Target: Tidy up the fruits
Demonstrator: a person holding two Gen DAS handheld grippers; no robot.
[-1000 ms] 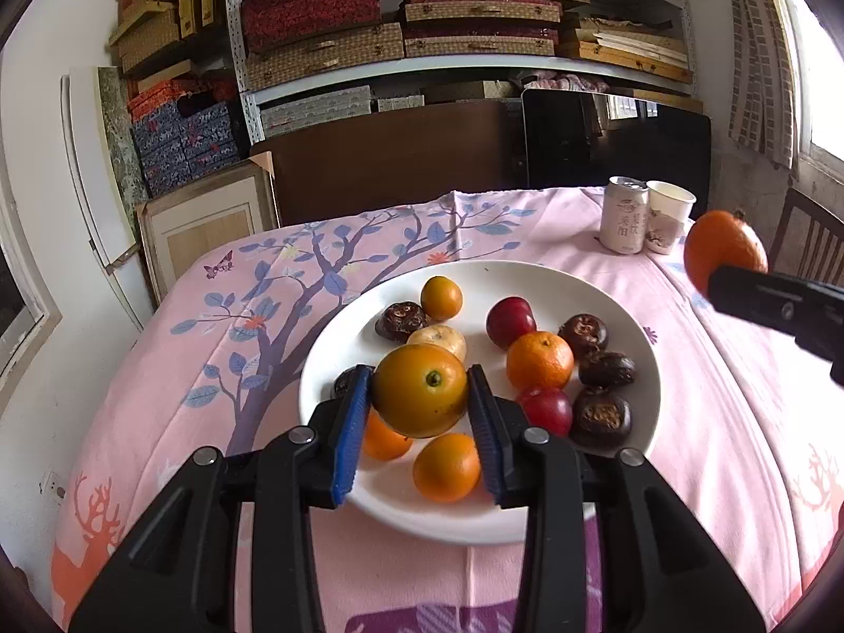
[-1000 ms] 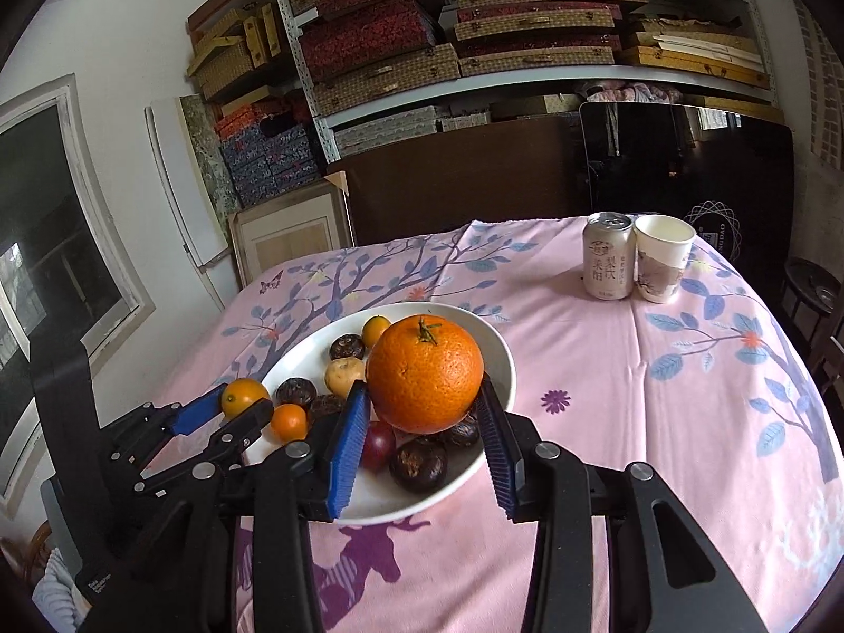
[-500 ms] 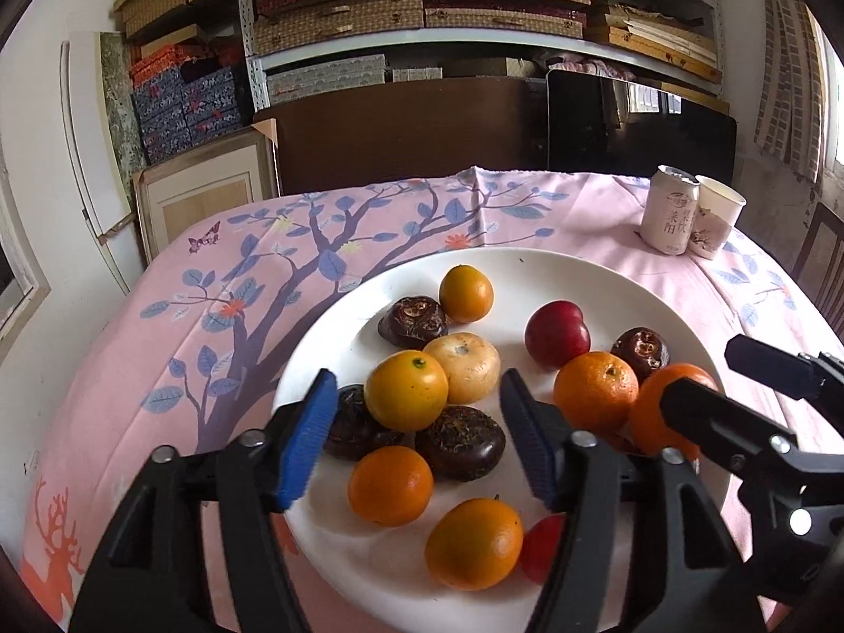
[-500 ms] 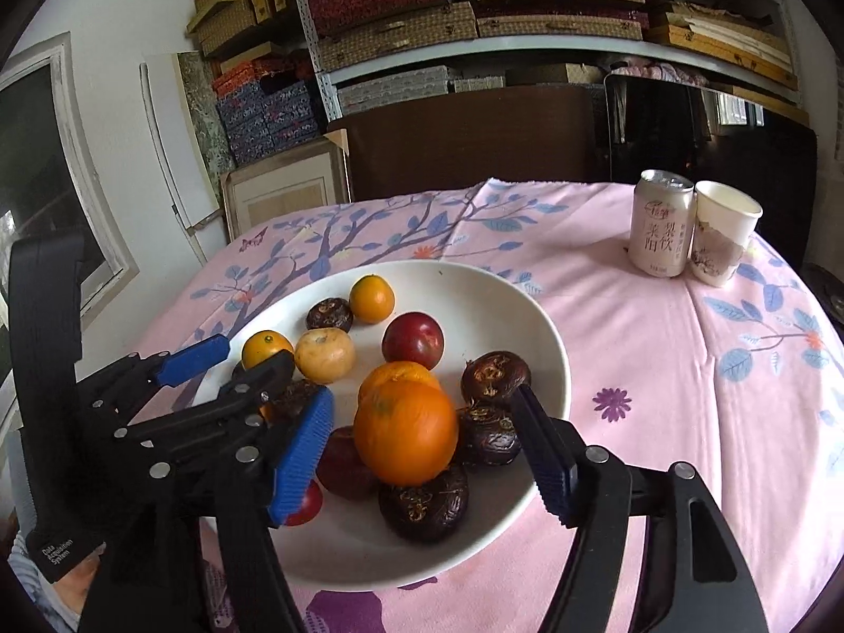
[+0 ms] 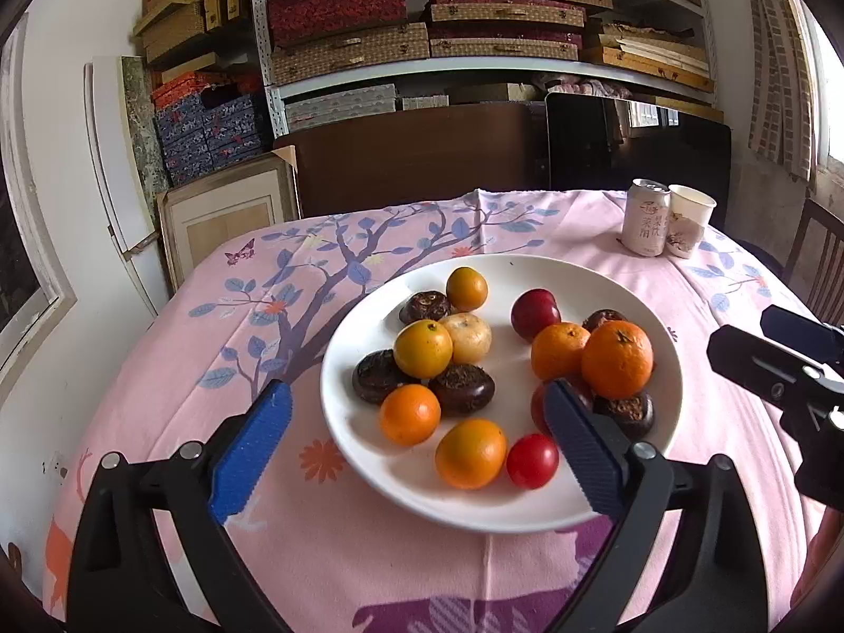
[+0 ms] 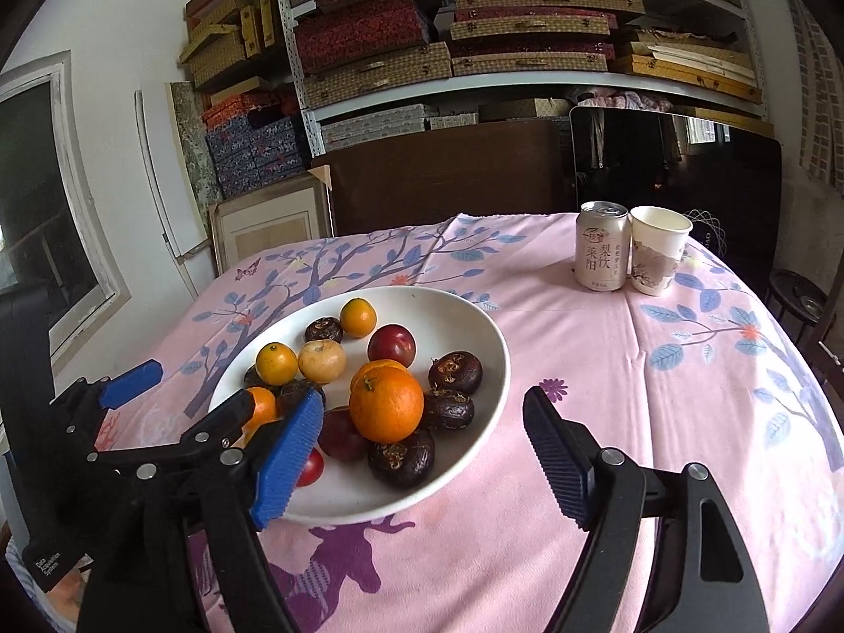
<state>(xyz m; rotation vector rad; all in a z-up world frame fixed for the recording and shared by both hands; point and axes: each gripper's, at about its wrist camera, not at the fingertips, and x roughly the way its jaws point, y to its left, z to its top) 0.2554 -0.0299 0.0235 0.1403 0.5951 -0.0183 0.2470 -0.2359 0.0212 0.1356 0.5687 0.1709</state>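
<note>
A white plate (image 5: 622,285) on the pink tablecloth holds several fruits: oranges, small yellow citrus, red plums and dark brown water chestnuts. The big orange (image 5: 617,358) rests on top of the pile at the plate's right; it also shows in the right wrist view (image 6: 386,405). A yellow-orange citrus (image 5: 423,348) lies left of centre. My left gripper (image 5: 416,448) is open and empty at the plate's near edge. My right gripper (image 6: 427,453) is open and empty, just behind the plate (image 6: 475,327); its body (image 5: 780,369) shows at the right in the left wrist view.
A drink can (image 6: 601,245) and a paper cup (image 6: 657,250) stand at the table's far right. A dark wooden board and shelves with boxes stand behind the table. A chair (image 5: 823,269) is at the right edge. The left gripper (image 6: 126,385) shows beside the plate.
Both grippers have opened wide and pulled back from the plate. The yellow citrus and the big orange were let go and now lie on the plate.
</note>
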